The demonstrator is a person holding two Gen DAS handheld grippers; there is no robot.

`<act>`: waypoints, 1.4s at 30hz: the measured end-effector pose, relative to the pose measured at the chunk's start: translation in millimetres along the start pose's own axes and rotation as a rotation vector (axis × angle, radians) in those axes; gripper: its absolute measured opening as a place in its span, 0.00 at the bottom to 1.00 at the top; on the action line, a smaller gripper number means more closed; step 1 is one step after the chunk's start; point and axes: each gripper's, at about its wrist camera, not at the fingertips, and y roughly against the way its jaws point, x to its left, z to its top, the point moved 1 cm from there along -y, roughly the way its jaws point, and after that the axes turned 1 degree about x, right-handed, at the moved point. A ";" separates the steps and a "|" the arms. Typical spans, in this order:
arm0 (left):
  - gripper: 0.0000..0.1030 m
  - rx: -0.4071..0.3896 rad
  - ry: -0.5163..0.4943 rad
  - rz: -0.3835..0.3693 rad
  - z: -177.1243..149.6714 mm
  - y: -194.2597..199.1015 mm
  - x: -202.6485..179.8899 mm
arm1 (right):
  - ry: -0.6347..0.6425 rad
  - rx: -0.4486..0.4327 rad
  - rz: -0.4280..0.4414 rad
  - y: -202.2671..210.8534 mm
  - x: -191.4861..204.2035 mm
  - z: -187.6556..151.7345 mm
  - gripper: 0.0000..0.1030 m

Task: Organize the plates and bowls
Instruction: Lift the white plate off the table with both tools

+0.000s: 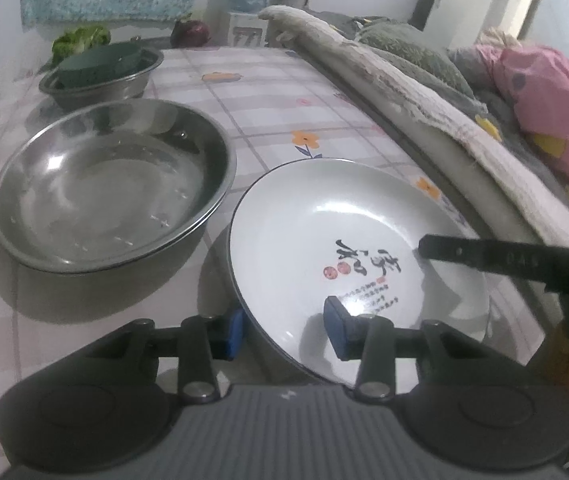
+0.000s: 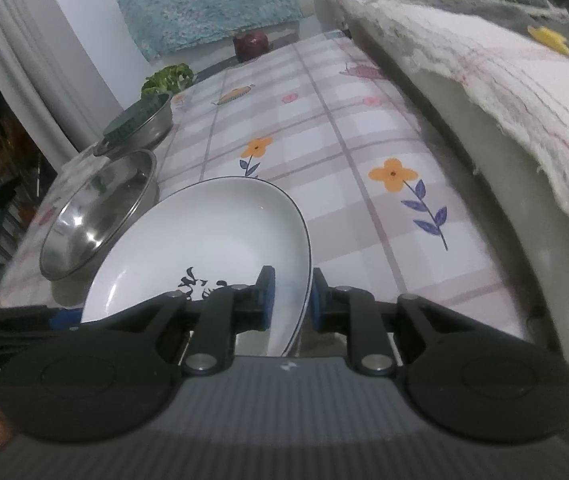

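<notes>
A white plate (image 1: pixel 324 232) with black calligraphy hangs tilted above the flowered tablecloth (image 1: pixel 268 92), casting a shadow. My left gripper (image 1: pixel 284 330) is shut on its near left rim, one blue pad under the rim and the other on the inner face. My right gripper (image 2: pixel 292 300) straddles the right rim of the plate (image 2: pixel 204 232). A strip of white shows between its inner pad and the rim, so it stands slightly open. Its black finger (image 1: pixel 484 254) lies over the plate's inside in the left wrist view. A large steel bowl (image 1: pixel 108 184) sits left of the plate.
A smaller steel bowl (image 1: pixel 100 76) with a dark green dish in it stands further back, with leafy greens (image 1: pixel 80 38) and a red onion (image 1: pixel 190 32) behind it. A rolled mattress edge (image 1: pixel 404 92) and bedding run along the table's right side.
</notes>
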 end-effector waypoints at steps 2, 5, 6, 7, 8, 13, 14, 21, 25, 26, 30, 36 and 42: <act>0.41 -0.006 -0.037 0.021 -2.7 0.0 -4.5 | 0.020 -0.008 -0.008 -0.4 1.9 -1.3 0.18; 0.42 -0.013 -0.060 0.029 -4.7 -0.3 -6.7 | 0.035 -0.015 -0.009 1.5 2.7 -3.7 0.18; 0.42 -0.012 -0.058 0.023 -4.3 -0.5 -5.7 | 0.041 -0.015 -0.010 2.3 2.9 -4.4 0.18; 0.42 -0.011 -0.057 0.019 -3.8 -0.6 -4.2 | 0.048 -0.014 -0.010 3.2 2.9 -4.8 0.18; 0.43 -0.010 -0.057 0.015 -3.3 -0.9 -3.8 | 0.057 -0.012 -0.011 4.1 2.9 -5.3 0.18; 0.49 -0.015 -0.075 0.016 -2.8 -2.9 -7.1 | 0.080 -0.009 0.000 7.3 3.6 -9.3 0.21; 0.50 -0.016 -0.077 0.016 -2.9 -3.2 -7.5 | 0.082 -0.011 -0.001 7.2 4.2 -10.2 0.22; 0.51 -0.018 -0.086 0.026 -2.2 -4.2 -9.5 | 0.133 -0.028 -0.029 7.4 12.0 -12.9 0.24; 0.53 -0.012 -0.087 0.020 1.6 -6.7 -7.1 | 0.138 -0.029 -0.022 7.8 10.3 -12.6 0.24; 0.54 -0.012 -0.087 0.019 2.4 -7.4 -7.0 | 0.139 -0.030 -0.022 7.5 10.1 -12.4 0.24; 0.56 -0.023 -0.086 0.024 4.8 -10.6 -6.4 | 0.136 -0.036 -0.030 5.5 11.6 -11.7 0.25; 0.50 -0.018 -0.055 0.044 7.9 -9.8 -6.5 | 0.137 -0.039 -0.060 3.6 17.7 -11.4 0.27; 0.48 -0.022 -0.036 0.042 11.7 -5.6 -4.3 | 0.136 -0.044 -0.069 4.5 19.5 -7.2 0.27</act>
